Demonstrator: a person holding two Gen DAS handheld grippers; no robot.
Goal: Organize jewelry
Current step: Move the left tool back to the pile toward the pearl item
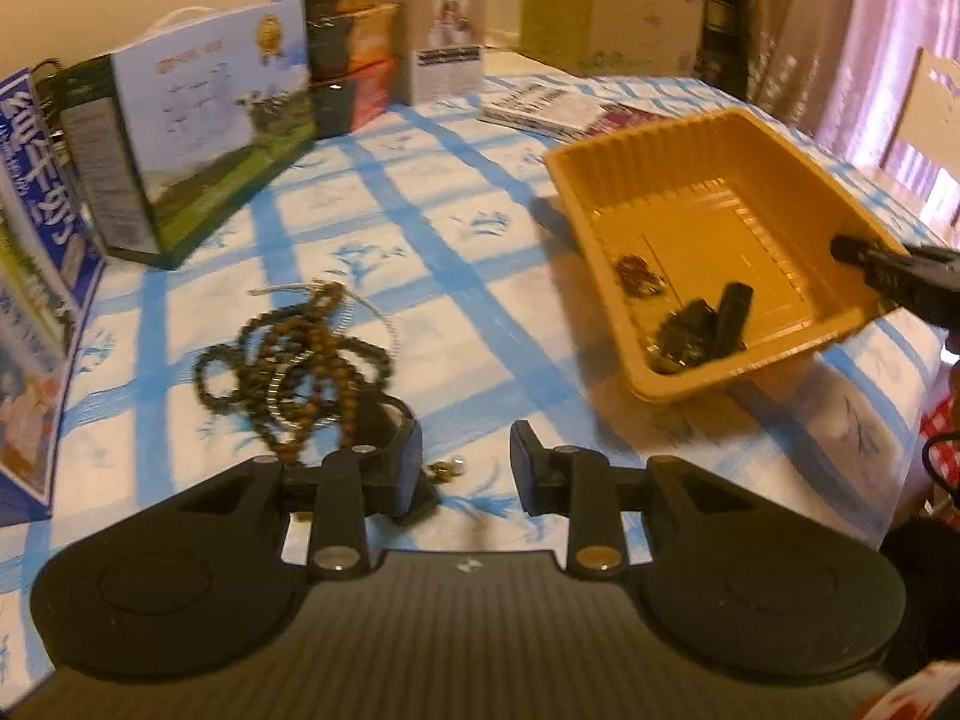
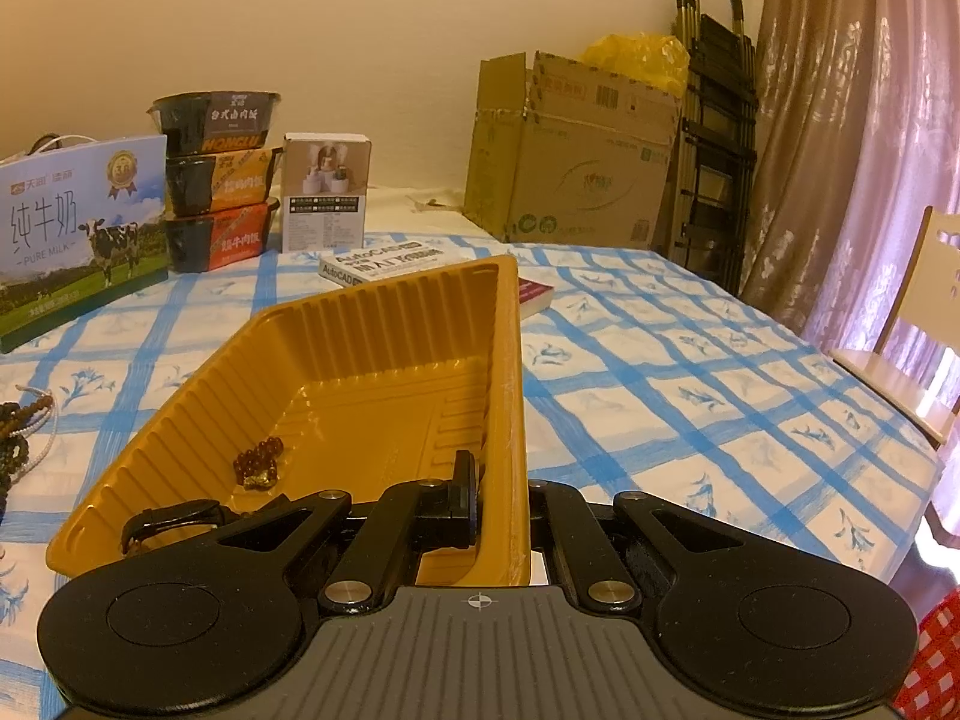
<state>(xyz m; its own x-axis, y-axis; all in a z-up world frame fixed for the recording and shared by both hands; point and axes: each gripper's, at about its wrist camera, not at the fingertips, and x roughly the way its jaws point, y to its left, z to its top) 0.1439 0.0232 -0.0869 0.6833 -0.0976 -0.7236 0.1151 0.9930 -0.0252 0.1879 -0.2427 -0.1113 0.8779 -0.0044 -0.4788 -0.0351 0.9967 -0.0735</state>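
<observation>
Right gripper [image 2: 501, 510] was clamped on tray [image 1: 606, 222] wall; empty, part-open left gripper [image 1: 465, 468] should widen, target beads [image 1: 294, 354] at 11 o'clock.

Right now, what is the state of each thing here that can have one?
Left tongs: open, holding nothing.
Right tongs: shut on the yellow tray's wall.
Yellow tray: upright, holds a few pieces.
Bead strings: tangled heap on the tablecloth.
Cardboard box: flaps open.
</observation>
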